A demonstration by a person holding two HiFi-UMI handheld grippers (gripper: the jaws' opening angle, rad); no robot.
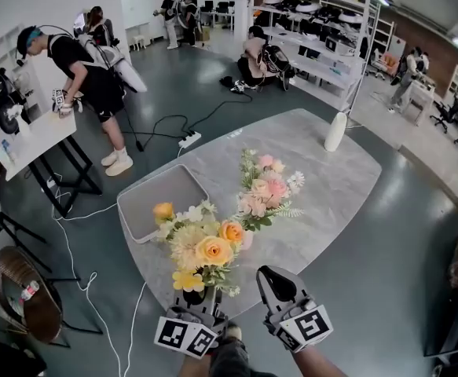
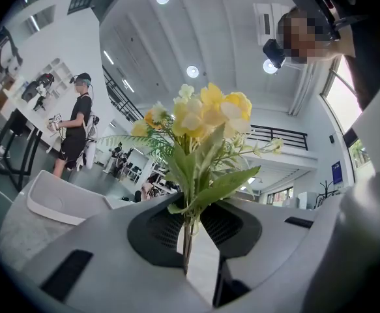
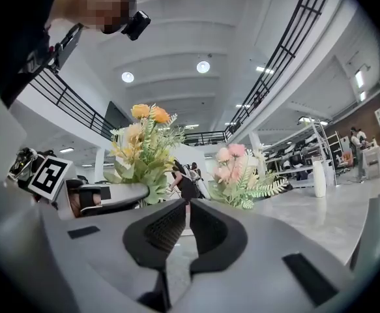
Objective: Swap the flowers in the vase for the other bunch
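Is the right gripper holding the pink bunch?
No: the right gripper is shut on nothing, and the pink bunch lies on the table beyond.

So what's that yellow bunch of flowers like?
The yellow bunch mixes yellow, orange and cream blooms with green leaves and thin stems; they look like fake flowers. It stands upright in the air over the near edge of the table, not in any vase. Only the left gripper touches it, with its jaws pinched on the stems low down.
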